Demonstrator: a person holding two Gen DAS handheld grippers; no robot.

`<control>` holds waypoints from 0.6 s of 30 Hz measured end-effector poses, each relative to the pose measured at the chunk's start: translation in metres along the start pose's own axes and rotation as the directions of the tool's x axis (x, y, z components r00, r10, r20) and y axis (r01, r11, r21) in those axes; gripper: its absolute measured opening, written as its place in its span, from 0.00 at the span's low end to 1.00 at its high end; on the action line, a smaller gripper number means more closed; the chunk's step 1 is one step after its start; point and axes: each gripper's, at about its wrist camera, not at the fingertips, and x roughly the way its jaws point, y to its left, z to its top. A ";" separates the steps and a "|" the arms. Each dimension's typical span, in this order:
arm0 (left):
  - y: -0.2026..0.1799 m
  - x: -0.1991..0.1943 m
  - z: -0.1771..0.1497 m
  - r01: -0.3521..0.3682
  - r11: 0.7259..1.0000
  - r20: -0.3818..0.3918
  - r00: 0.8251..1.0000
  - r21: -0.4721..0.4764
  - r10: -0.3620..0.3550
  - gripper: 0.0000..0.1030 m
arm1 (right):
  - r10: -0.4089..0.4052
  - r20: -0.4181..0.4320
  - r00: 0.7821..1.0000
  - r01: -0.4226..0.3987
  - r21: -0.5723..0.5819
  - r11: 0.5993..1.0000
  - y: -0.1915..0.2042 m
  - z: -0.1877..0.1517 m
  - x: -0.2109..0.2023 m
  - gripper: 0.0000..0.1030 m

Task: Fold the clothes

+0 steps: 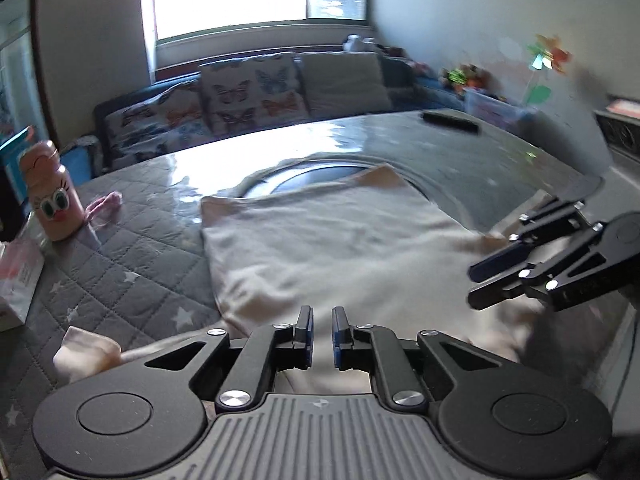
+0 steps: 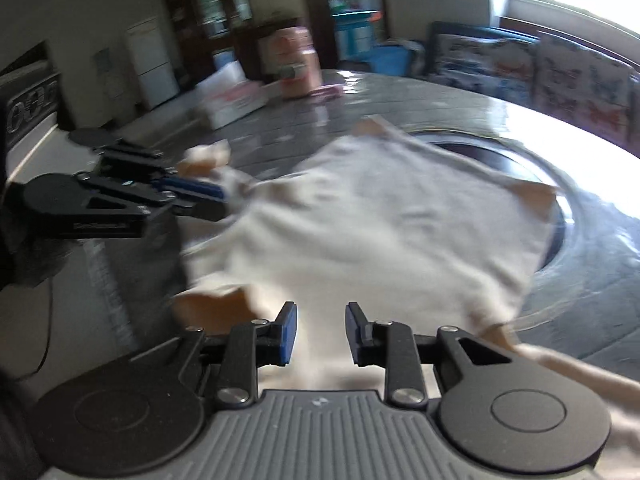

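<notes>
I am working on a cream garment that is lying spread over the grey quilted tabletop, partly covering a dark round inset in its middle. It is looking part-folded to me: the far edge is lying fairly square, but a sleeve end is still sticking out at the near left and the near edge is rumpled.

My left tool is hovering low over the near edge with its jaws standing only a narrow gap apart, and I am seeing no cloth pinched between them, so it is gripping nothing.

My right tool is standing with its jaws parted, cloth lying beneath them but not pressed by the pads.

I am judging that the sleeves remain to be tucked in and the final folds made. A pink bottle is standing well apart.
</notes>
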 end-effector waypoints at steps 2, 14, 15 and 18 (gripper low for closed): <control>0.007 0.019 0.005 -0.014 0.999 -0.017 1.000 -0.038 0.013 0.10 | -0.038 0.003 0.999 0.038 0.042 0.998 -0.018 0.006 0.007 0.25; 0.048 0.060 -0.001 -0.097 0.985 -0.108 0.991 -0.143 0.081 0.12 | -0.134 -0.021 0.991 0.135 0.140 0.981 -0.082 0.013 0.034 0.26; 0.049 0.059 0.001 -0.100 0.985 -0.108 0.990 -0.140 0.086 0.12 | -0.142 -0.022 0.990 0.144 0.140 0.980 -0.086 0.014 0.033 0.27; 0.049 0.062 0.012 -0.115 0.987 -0.098 0.990 -0.117 0.104 0.12 | -0.184 -0.019 0.983 0.185 0.155 0.971 -0.099 0.023 0.033 0.27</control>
